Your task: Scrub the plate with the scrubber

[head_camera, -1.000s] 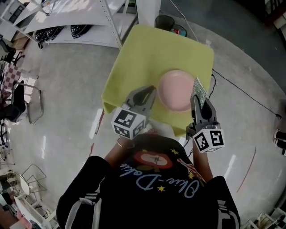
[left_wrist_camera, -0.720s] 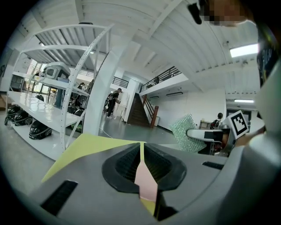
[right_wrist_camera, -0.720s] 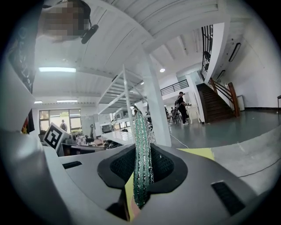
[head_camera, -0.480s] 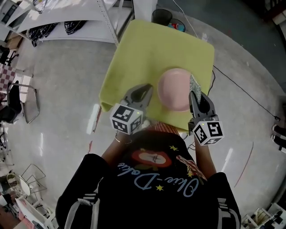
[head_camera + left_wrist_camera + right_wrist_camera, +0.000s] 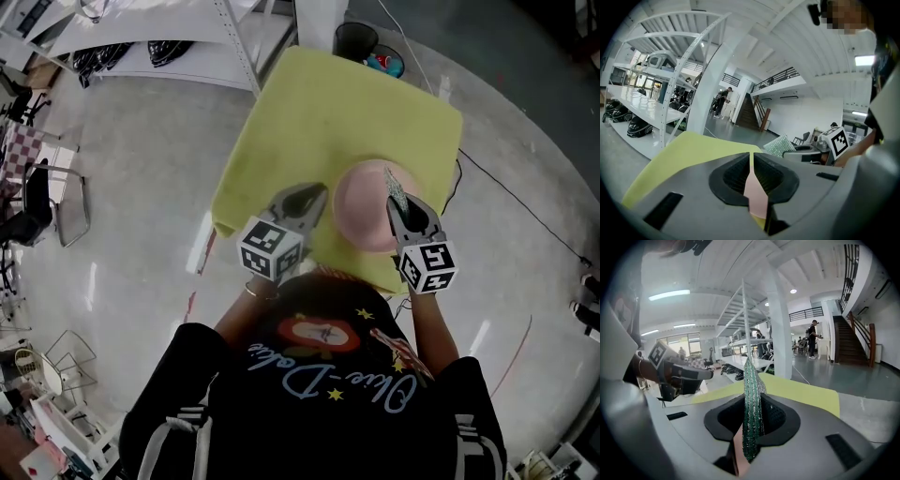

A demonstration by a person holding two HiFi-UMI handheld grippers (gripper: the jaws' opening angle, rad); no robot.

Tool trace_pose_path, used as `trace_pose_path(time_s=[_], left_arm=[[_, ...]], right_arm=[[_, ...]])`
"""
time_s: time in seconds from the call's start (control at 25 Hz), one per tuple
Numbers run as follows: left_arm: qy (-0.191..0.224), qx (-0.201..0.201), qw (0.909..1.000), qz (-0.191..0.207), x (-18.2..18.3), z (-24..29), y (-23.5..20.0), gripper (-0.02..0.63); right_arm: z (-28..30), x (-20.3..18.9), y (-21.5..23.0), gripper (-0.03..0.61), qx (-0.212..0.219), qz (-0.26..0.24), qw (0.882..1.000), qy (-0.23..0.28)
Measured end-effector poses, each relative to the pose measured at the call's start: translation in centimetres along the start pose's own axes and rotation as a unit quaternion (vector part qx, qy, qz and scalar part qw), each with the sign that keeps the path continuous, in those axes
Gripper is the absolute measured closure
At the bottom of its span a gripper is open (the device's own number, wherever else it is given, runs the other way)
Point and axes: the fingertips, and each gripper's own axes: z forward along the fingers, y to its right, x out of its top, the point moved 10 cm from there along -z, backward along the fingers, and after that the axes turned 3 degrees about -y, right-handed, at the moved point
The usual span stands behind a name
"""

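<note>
Gripping the scrubber (image 5: 751, 399) on edge between its closed jaws, the right gripper (image 5: 401, 208) is hovering over the near right part of the plate (image 5: 361, 220), with the green mesh sticking up and forward past the tips. The left gripper (image 5: 312, 194) is sitting fully closed and empty, just beside the plate's left rim. The plate is lying by the near edge of the yellow table (image 5: 309, 103), right of centre.

To scrub well, the right hand probably needs tilting so the mesh's flat face, not its edge, is meeting the pink surface. The left tips should be pressing on the rim to stop any sliding.

Whether the scrubber is touching the plate is not showing. In its own view, each gripper's body is hiding the plate except for a pink sliver through the jaw slot. Farther off, the shelves (image 5: 202, 70) are running out of frame.
</note>
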Motion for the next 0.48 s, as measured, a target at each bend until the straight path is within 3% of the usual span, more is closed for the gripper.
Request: trace_pose_path(time_s=[0.48], left_arm=[[-0.064,0.007,0.9979,-0.006,-2.7,5.3,-1.9,0.609]], right_arm=[[6.6,-2.5,3.4,0.517,0.052,-0.082,0.989,-0.114]])
